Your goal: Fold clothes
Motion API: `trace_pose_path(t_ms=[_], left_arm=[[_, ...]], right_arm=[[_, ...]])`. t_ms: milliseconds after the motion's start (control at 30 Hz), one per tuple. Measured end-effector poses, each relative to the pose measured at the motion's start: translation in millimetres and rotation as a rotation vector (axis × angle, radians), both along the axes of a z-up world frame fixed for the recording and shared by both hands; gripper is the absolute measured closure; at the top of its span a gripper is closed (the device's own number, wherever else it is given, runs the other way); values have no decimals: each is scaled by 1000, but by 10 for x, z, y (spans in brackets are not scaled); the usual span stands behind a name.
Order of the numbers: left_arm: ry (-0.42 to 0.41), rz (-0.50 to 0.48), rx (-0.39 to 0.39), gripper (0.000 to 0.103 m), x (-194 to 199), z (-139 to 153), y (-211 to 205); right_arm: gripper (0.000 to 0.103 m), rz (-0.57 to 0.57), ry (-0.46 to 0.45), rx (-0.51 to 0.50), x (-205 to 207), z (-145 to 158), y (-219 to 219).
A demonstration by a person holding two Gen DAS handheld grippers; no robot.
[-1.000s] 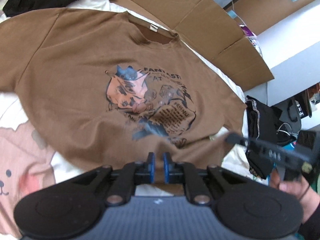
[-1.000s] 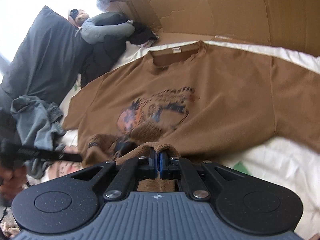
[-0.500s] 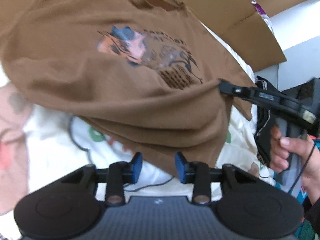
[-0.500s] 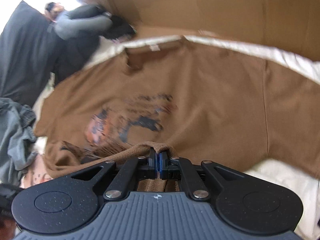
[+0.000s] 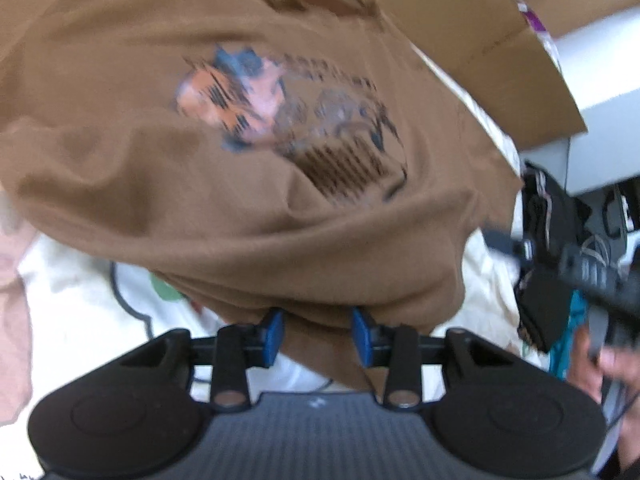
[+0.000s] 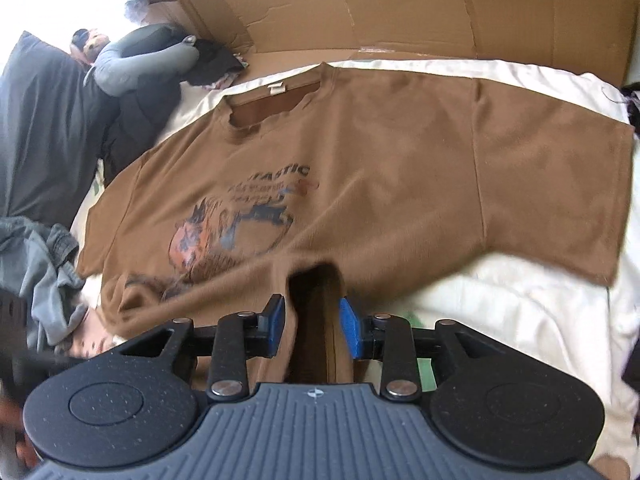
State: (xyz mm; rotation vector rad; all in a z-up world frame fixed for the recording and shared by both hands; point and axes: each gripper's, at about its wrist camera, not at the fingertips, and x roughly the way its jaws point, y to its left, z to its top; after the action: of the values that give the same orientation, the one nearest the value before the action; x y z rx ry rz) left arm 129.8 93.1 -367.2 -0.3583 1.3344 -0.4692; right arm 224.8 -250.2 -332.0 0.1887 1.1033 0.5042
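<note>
We work over a bed covered with a cream bedsheet printed with pale cartoon shapes [image 6: 532,320]. Flattened brown cardboard sheets [image 6: 440,4] stand along its far edge. In the right wrist view a dark grey pillow [image 6: 44,128] lies at the left, with a grey neck cushion [image 6: 148,64] against it and a crumpled grey garment [image 6: 44,264] nearer to us. In the left wrist view a white cabinet or wall panel [image 5: 600,92] shows at the right, with a heap of dark clothes [image 5: 548,240] below it.

We count one brown short-sleeved T-shirt with a blue and orange cartoon print [image 6: 400,168]. It lies face up on the sheet, collar toward the cardboard, one sleeve spread flat at the right. Its lower hem is bunched and rumpled toward us.

We see two grippers, each with blue pads. Our right gripper [image 6: 312,322] has its jaws opening; a raised fold of the hem stands between them, and the pads appear to stand clear of the cloth. Our left gripper [image 5: 318,332] has its jaws spread, with the drooping hem [image 5: 320,292] just at and between the tips, unpinched. Our right hand [image 5: 616,364] shows blurred at the right edge of the left wrist view.
</note>
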Motion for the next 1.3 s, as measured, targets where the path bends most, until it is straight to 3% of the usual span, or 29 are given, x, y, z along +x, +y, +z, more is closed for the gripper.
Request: trace_pose_path(t_ms=[133,400,733,867,933,1000,1300], left_arm=[[-14,16,5,64,41,66,68],[-12,48,9,64,87,82,155],[18,9,16,63,-90,96,285],[34,24,9,56,-137,111,392],[46,36,2,54,-152,112,429],[66,40,-22,54,-172,110,438],[141,58,-93,50,-259,93,356]], right_arm=[[67,31,41,23,-263,-32,-47],[68,77,195,79,-717,-380,82],[67,34,279,188,-805,-659,233],[68,23,255,263,-818,-687,244],[80,42,240,274,-840,-663,285],[99,68,214,279,-865,-615,329],[103,186,47,248,-1057,-197,479]])
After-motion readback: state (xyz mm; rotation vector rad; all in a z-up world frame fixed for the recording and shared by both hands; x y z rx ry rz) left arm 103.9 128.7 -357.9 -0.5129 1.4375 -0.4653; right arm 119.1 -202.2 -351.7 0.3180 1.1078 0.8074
